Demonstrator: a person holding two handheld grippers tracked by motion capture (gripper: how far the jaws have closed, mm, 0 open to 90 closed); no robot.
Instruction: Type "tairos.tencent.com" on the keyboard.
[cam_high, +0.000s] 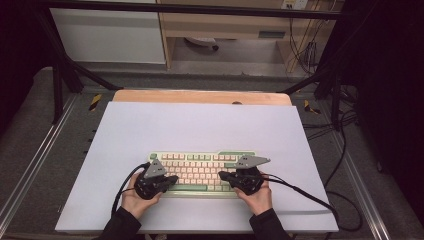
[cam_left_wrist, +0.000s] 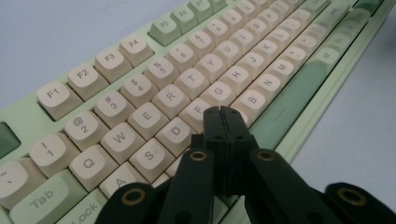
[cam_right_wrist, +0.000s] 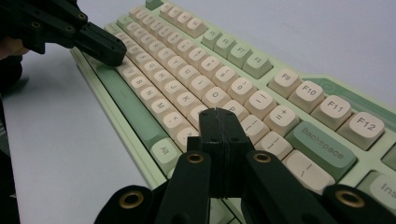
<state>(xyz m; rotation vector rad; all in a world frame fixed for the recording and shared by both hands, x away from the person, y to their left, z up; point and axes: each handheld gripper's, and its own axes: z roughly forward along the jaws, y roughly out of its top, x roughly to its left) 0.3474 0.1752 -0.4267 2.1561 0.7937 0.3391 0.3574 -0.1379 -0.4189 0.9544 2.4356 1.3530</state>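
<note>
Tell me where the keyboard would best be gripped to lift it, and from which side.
Probably at its two short ends, one gripper from each side. The keyboard is long, flat and lies level on the white mat, too wide for one jaw span. The left gripper and the right gripper are both shut over the keys and would need to open first.

The high view is looking forward and down over the whole worktop (cam_high: 200, 125) from afar. Both gripper views are riding low and close, facing across the same keyboard (cam_left_wrist: 196, 84) from opposite ends.
</note>
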